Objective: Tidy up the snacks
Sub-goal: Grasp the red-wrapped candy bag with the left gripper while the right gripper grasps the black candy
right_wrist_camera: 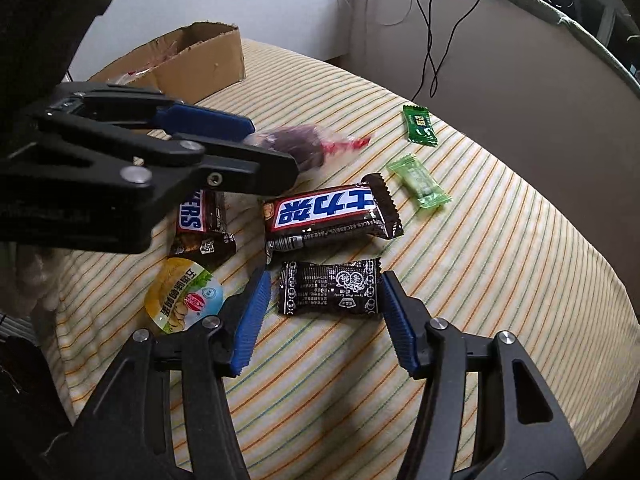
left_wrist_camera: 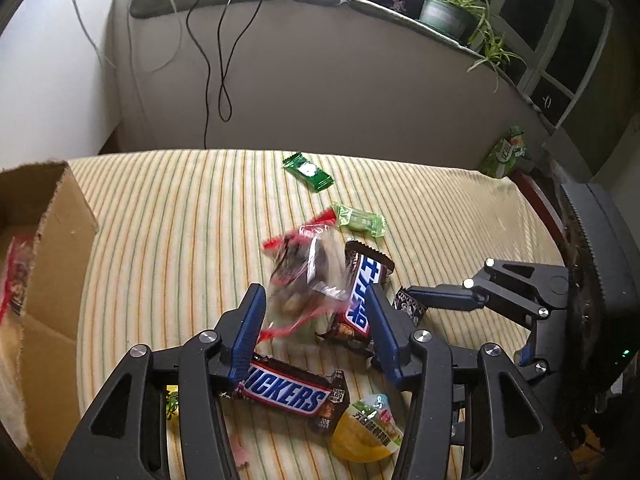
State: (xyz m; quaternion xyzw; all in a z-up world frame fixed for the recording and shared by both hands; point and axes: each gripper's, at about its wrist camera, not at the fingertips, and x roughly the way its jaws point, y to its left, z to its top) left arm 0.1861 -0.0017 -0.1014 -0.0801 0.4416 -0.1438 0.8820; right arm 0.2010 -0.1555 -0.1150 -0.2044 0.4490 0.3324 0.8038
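Observation:
Several snacks lie on a striped cloth. My left gripper is open, its fingers on either side of a blurred clear packet with red ends, also in the right wrist view; whether the packet rests on the cloth I cannot tell. Two Snickers bars lie below and beside it. My right gripper is open around a small black candy packet, without touching it. A cardboard box stands at the left.
Two green candies lie farther back. A round jelly cup sits near the front left. Behind the table are a wall, hanging cables and potted plants. The cloth's edge curves down at the right.

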